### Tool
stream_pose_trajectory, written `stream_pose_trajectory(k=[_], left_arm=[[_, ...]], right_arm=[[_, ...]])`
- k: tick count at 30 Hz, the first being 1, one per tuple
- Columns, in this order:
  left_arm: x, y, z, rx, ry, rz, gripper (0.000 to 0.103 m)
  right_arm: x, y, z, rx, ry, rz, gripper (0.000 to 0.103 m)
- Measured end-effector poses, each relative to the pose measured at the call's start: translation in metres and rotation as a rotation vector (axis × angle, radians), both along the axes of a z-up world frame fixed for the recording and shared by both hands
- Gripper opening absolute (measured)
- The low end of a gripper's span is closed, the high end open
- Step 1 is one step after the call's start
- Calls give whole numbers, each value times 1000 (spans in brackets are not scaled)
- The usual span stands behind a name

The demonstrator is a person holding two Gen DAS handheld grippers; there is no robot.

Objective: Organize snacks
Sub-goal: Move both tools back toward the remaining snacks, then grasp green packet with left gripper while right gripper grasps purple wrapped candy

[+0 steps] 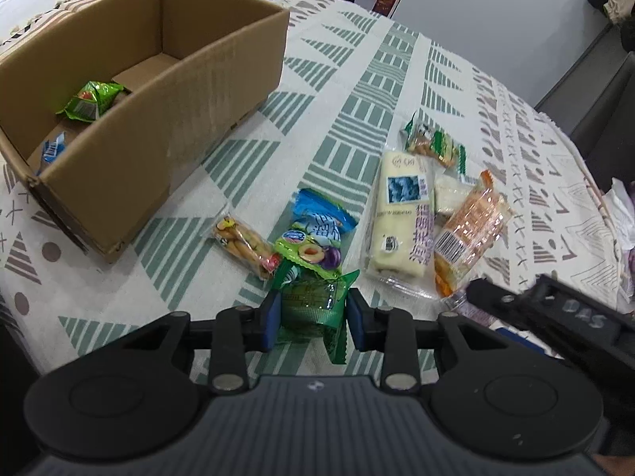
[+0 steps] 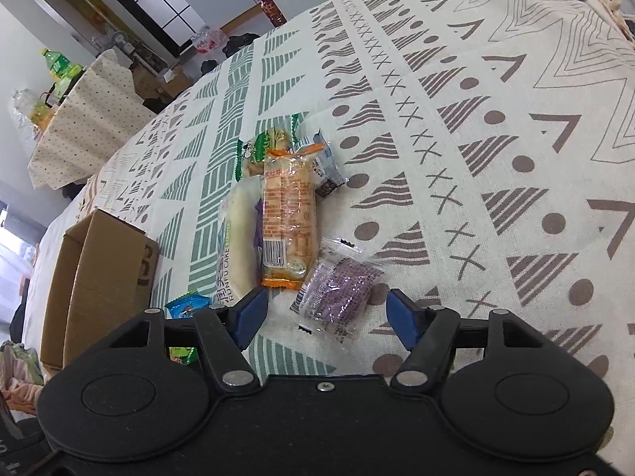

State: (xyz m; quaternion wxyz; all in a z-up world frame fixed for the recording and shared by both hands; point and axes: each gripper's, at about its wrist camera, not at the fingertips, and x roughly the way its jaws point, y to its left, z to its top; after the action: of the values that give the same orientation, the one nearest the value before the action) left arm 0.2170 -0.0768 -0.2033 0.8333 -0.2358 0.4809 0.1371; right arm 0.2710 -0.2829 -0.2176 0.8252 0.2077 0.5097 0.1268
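My left gripper (image 1: 313, 317) is shut on a green snack packet (image 1: 311, 305) at the near edge of the snack pile. Just beyond lie a blue-and-green fruit packet (image 1: 317, 238), a biscuit-stick packet (image 1: 244, 244), a long white cake (image 1: 401, 214) and an orange packet (image 1: 464, 230). The open cardboard box (image 1: 158, 119) stands to the left and holds a green packet (image 1: 93, 99) and a blue one (image 1: 51, 150). My right gripper (image 2: 325, 313) is open, its fingers either side of a purple packet (image 2: 341, 289) on the cloth. The orange packet (image 2: 289, 214) and white cake (image 2: 238, 246) lie just beyond it.
A patterned tablecloth (image 1: 357, 91) covers the table. A green biscuit packet (image 1: 432, 142) lies at the far end of the pile. The right gripper's black body (image 1: 555, 317) shows at right in the left wrist view. The box (image 2: 99, 277) stands at left in the right wrist view.
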Motion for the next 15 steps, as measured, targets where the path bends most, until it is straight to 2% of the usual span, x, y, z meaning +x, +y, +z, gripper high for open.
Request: stream_pose_trajectory(k=[10,12,15], left_arm=[[-5,5,17,10,-39,13,34],[-7,7,19,11,-41,19,34],[-10,11,23,18,-50,27,34]], right_arm=[[9,19,-8,-79,-2,4,58],[10,22,-12,-92,1,13,45],[9,25,-14,-120,-6,31,39]])
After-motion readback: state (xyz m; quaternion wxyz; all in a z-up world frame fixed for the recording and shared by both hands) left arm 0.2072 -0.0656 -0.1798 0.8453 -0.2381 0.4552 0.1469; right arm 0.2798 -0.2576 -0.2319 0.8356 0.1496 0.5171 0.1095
